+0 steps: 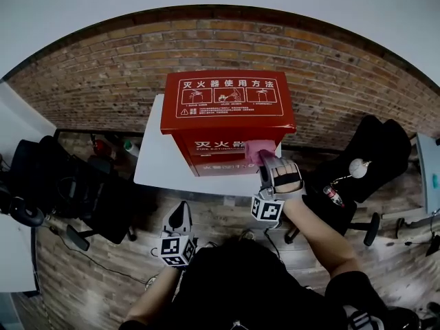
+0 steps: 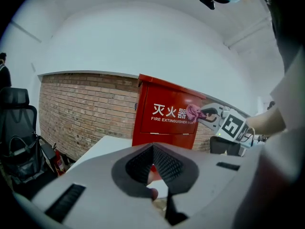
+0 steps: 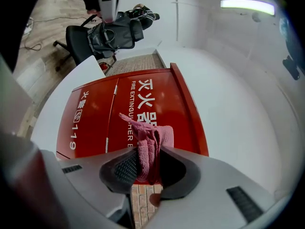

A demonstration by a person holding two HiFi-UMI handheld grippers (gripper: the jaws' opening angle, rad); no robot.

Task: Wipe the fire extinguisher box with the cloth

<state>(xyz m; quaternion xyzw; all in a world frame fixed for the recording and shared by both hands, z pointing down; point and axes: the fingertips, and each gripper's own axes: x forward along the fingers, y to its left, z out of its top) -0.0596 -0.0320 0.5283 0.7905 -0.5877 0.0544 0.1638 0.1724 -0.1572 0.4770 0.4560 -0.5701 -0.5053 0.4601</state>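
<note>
My right gripper [image 3: 145, 168] has its 2 jaws clamped on the pink cloth [image 3: 148, 144], holding it against the lettered front of the red fire extinguisher box [image 1: 227, 105]. The box stands on a white table [image 1: 159, 158] by a brick wall [image 1: 344, 81]. My right arm is stretched forward. My left gripper [image 1: 180, 220] hangs low, short of the table, its jaws seemingly closed at the tips on nothing.

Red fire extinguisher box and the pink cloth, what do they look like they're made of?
The red fire extinguisher box looks like painted sheet metal: smooth, slightly shiny faces and crisp straight edges. The pink cloth, pinched in the right gripper, looks like soft textured fabric, perhaps microfibre: matte, finely ribbed, hanging in limp folds.
</note>
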